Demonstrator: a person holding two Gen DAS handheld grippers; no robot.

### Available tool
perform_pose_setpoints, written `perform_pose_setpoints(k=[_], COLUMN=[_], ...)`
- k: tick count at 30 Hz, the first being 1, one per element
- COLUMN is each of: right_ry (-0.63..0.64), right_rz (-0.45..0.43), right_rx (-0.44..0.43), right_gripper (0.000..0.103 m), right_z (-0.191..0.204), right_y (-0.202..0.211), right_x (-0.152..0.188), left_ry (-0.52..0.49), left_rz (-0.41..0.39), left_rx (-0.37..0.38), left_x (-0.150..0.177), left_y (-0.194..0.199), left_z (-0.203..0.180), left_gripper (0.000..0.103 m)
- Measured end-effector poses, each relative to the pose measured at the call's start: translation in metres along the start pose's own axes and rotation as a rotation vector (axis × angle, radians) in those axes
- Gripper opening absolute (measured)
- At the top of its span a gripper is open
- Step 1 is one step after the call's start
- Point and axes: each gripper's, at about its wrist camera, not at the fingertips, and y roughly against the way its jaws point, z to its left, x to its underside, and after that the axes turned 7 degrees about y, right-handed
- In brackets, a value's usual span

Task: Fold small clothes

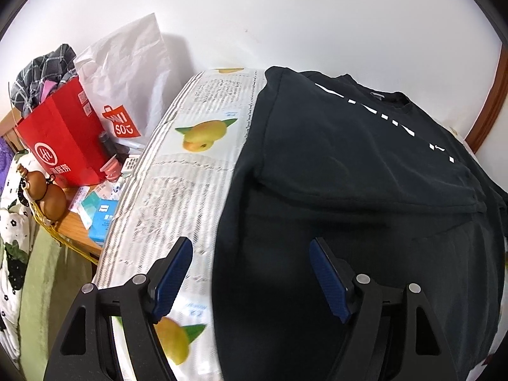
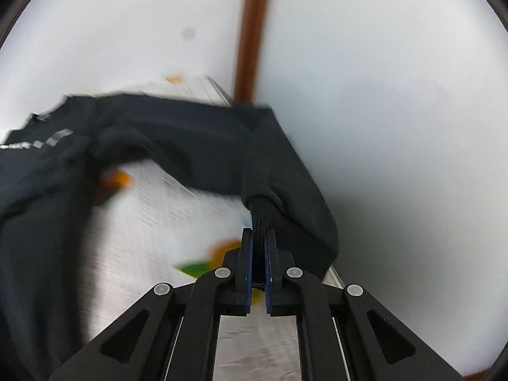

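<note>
Through my left wrist camera, my left gripper (image 1: 250, 273) hangs with its blue pads spread wide and nothing between them, one pad over the fruit-printed cloth of the table (image 1: 177, 190) and the other over the black sweatshirt (image 1: 349, 165). The sweatshirt lies spread across the table's right part, its white lettering toward the far edge and one sleeve folded in across the body. Beyond the table's left edge a red paper bag (image 1: 63, 139) and a white shopping bag (image 1: 133, 73) stand on a cluttered wooden stand. Through my right wrist camera, which is blurred, my right gripper (image 2: 258, 241) is pinched tight on the ribbed cuff (image 2: 260, 216) of the sweatshirt's sleeve, near the table's right edge, with the sleeve lifted and stretched back toward the garment's body at the left.
</note>
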Motion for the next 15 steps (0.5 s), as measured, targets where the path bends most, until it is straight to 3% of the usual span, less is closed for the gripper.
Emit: perform_pose_setpoints(k=[7, 15], right_ry=[0.09, 0.218], right_rz=[-0.14, -0.186], right_rx=[-0.128, -0.435], right_gripper=[0.005, 0.005], right_z=[0.094, 0.274], right_y=[0.081, 0.14], right_x=[-0.067, -0.129], left_ry=[-0.015, 0.005], left_rz=[0.018, -0.016], left_rx=[0.059, 0.103], left_x=[0.018, 0.015], left_y=[0.004, 0.013], left_z=[0.03, 0.072], left_gripper=[0.074, 0.074])
